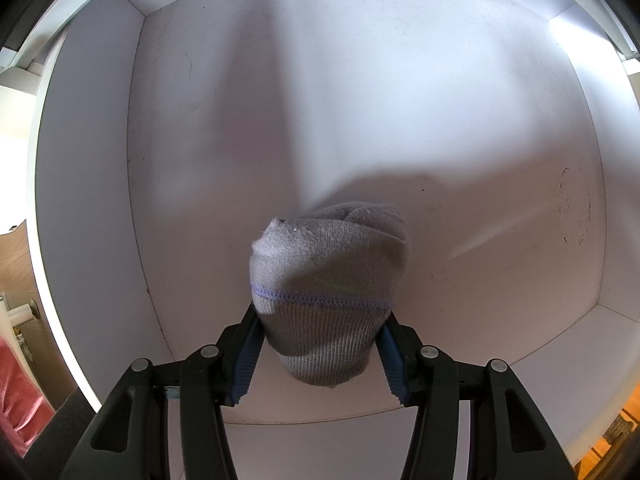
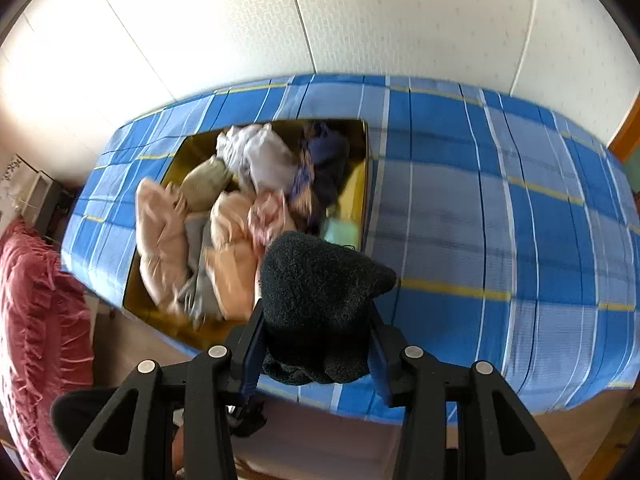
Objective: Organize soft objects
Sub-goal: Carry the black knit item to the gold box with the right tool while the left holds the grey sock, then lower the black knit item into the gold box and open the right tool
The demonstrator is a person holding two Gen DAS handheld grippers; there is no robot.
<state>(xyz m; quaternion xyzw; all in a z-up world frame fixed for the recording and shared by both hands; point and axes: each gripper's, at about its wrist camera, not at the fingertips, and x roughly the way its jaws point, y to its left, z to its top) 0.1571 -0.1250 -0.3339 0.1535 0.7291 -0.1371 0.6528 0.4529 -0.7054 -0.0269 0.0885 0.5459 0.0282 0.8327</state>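
bed: blue plaid cover | wall behind bed: white, patterned, sunlit | floor below bed: wood

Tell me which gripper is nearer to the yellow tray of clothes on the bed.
Right. The right gripper, shut on a dark sock bundle, hangs above the tray. The left gripper holds a grey sock bundle inside a white box; no tray shows there.

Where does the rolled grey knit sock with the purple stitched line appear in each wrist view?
Left wrist view: rolled grey knit sock at lower centre, between the left hand-held gripper pads, over a white compartment.
Right wrist view: not in it; a dark fuzzy bundle is gripped there.
Shared landmark: the crinkled red fabric at left.
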